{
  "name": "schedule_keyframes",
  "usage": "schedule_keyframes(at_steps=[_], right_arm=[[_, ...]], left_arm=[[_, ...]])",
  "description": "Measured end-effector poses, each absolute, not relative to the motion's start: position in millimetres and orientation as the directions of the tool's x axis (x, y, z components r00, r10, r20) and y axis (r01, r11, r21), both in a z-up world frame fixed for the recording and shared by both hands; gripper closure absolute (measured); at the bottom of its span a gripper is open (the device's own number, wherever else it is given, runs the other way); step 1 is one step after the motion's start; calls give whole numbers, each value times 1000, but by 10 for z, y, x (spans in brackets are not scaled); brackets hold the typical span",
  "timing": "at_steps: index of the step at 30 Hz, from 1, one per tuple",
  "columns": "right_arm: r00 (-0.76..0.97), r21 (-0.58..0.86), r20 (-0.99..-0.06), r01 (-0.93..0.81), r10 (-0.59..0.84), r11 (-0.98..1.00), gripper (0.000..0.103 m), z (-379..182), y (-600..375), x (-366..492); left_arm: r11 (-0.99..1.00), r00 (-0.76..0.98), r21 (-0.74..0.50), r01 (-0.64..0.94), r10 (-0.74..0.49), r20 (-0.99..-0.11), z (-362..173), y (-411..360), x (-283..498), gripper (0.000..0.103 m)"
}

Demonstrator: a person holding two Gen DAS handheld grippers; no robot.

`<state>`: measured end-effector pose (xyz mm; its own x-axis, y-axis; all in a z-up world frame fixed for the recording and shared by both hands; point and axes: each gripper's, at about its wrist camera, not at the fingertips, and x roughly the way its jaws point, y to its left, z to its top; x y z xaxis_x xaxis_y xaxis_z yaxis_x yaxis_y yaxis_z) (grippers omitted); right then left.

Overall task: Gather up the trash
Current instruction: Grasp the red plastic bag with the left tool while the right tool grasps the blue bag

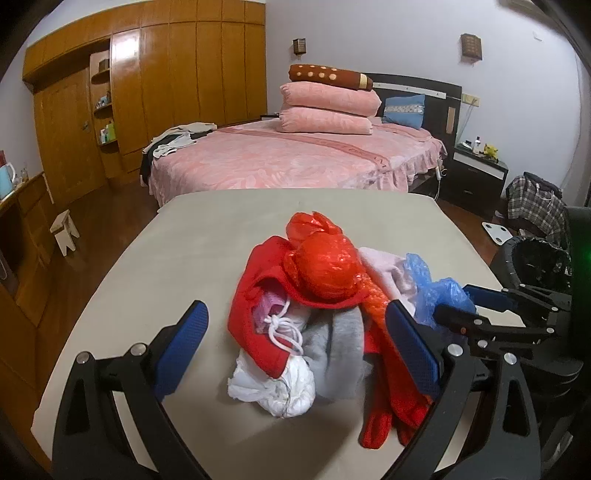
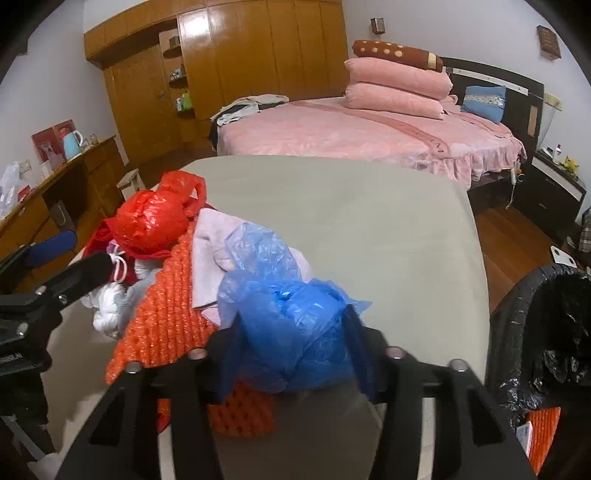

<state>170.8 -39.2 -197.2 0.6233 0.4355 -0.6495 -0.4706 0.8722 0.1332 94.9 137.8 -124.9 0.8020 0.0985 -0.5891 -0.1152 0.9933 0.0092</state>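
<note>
On table (image 2: 369, 229), right fingers (image 2: 295, 332) clamping blue bag (image 2: 288, 325), left fingers (image 1: 295, 350) spread wide

Pale walls (image 1: 369, 33), a glossy wooden wardrobe (image 1: 177, 81) set far left, a pink-covered bed (image 1: 295, 158) placed beyond the tabletop (image 1: 155, 266), dark wooden floor (image 1: 107, 218), a dark nightstand (image 1: 476, 173) seen far right.

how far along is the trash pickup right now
Done: something orange already lies in the bin. In hand: the right gripper is clamped on the blue bag. Left: the red bag and white bag remain on the table; left gripper open.
</note>
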Motion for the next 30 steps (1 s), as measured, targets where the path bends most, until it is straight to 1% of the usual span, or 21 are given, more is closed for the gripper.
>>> schedule_keyframes(at_steps=[2,5,8,16,17,19,20,21,22,23,24,28,30], right_arm=[[621,141,-645,-475,445,868,65,-1944,-419,1691],[627,148,-637,-473,449,869,68,-1894,-478,1660],[646,157,-618,-457,448,875,70,-1801,-543,1637],[704,150,-568,-421,426,895,70,-1536,-677,1721],[705,149,-567,-421,426,895,75,-1532,-684,1736],[705,147,-570,-419,423,896,77,-1529,-682,1775],[705,146,-570,-418,422,897,77,-1532,-676,1793],[705,145,-571,-419,421,897,77,-1538,-674,1799],[703,142,-573,-421,421,896,80,-1547,-665,1809],[699,135,-581,-423,418,896,86,-1567,-646,1818],[693,133,-588,-426,417,895,86,-1597,-631,1824],[663,155,-613,-432,429,889,86,-1698,-642,1839],[651,166,-620,-436,438,884,83,-1728,-637,1849]], left_arm=[[993,805,4,-116,96,-585,-1238,1381,939,9],[993,808,-7,-115,90,-582,-1215,1382,934,9],[993,813,-13,-120,91,-575,-1183,1383,931,9],[993,823,-20,-119,88,-562,-1124,1379,1000,9],[993,824,-17,-116,87,-560,-1118,1361,1017,10],[994,826,-11,-110,86,-557,-1105,1341,1076,16],[994,825,-8,-108,85,-559,-1107,1334,1115,25],[994,823,-9,-105,82,-563,-1113,1330,1161,27],[995,821,-10,-104,80,-565,-1117,1328,1197,27],[994,820,-9,-105,81,-567,-1124,1323,1243,27],[995,820,-10,-102,78,-567,-1130,1318,1288,28],[996,814,5,-90,76,-575,-1167,1270,1407,27],[996,814,2,-89,74,-576,-1176,1255,1427,29]])
